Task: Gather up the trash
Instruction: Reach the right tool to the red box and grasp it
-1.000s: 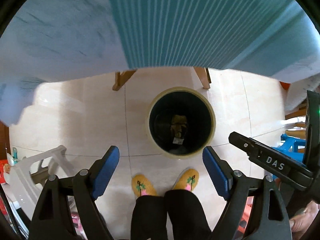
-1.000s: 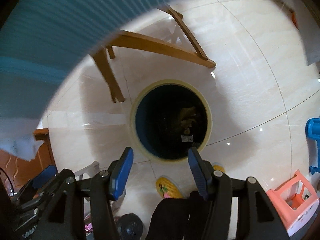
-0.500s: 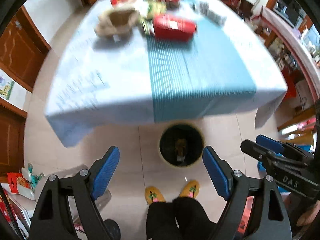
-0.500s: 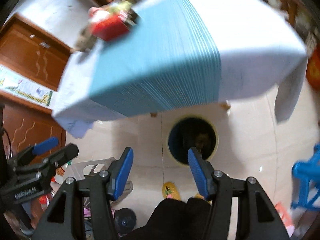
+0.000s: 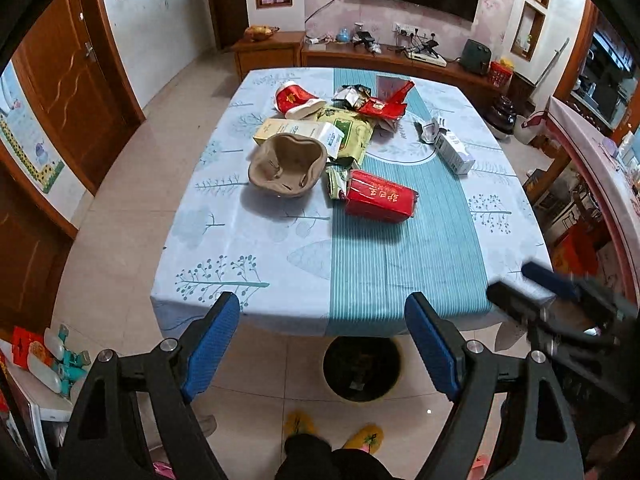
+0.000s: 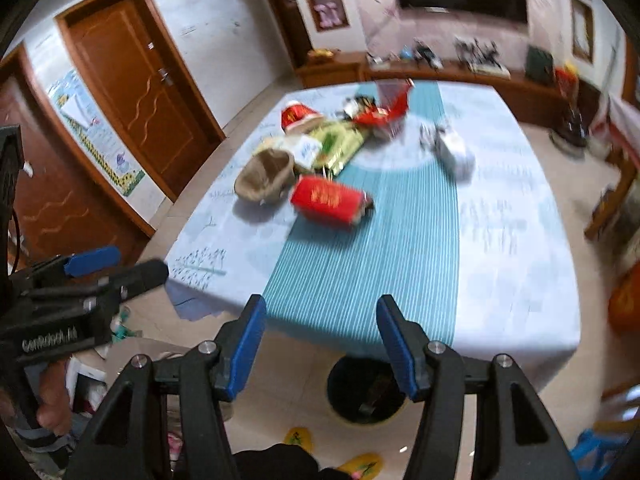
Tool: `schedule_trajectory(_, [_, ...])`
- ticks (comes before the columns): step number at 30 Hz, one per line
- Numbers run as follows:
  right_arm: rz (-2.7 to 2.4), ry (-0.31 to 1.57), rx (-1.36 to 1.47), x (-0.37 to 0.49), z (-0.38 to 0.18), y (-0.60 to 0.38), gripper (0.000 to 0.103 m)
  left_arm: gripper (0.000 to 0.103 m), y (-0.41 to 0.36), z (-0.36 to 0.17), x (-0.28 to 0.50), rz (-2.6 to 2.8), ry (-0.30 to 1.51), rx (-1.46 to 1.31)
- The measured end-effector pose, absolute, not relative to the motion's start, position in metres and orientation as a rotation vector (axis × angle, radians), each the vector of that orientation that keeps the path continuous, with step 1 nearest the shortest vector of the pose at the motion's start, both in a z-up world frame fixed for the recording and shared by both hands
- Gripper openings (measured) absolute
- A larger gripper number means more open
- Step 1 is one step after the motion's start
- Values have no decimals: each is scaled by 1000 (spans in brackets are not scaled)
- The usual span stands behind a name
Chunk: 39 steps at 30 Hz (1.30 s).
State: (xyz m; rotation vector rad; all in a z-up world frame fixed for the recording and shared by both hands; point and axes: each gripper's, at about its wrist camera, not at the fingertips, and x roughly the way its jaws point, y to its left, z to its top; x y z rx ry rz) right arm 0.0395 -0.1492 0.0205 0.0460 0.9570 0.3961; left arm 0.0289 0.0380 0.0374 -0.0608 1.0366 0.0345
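L gripper [image 5: 322, 344] is seen spread wide, nothing btwn pads; R gripper [image 6: 320, 344] also spread, empty. Trash is piled mid-bench toward the far side: red carton [image 5: 380, 201] lying on its side nearest, crumpled brown pulp tray [image 5: 286, 164] just left of it, green pouch [image 5: 348, 132], cream box [image 5: 296, 131], red paper cup [image 5: 294, 98] tipped over, red wrappers [image 5: 384, 106], white box [image 5: 454, 148] off to the right. Trash bin [image 5: 362, 364] is on the floor at the near bench edge, partly under the cloth overhang, some waste already inside.

Handling, judged: all items likely light. Carton probably stiff enough to be pinched across its short sides. Pulp tray looks soft, crushable; best taken by the rim. Pouch and wrappers prob. slick, floppy, so an edge pinch is advised.

Bench is covered w/ a pale tree-print cloth [image 5: 224, 224] w/ teal striped runner; cloth may drag if snagged. Tiled floor, wood doors, TV and low cabinet at the back.
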Motion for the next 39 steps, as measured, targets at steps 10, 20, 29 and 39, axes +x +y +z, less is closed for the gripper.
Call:
schedule_trajectory(10, [421, 953, -213, 115, -3, -105, 59, 66, 52, -11, 82, -5, 1134, -93])
schedule_trajectory(20, [468, 965, -486, 174, -57, -56, 60, 67, 68, -58, 149, -27, 1227, -134])
schedule_trajectory(29, [531, 967, -583, 190, -82, -41, 60, 67, 70, -79, 176, -75, 1278, -167])
schedule_trajectory(39, [588, 1065, -416, 203, -66, -64, 49, 67, 56, -81, 205, -147, 1302, -221])
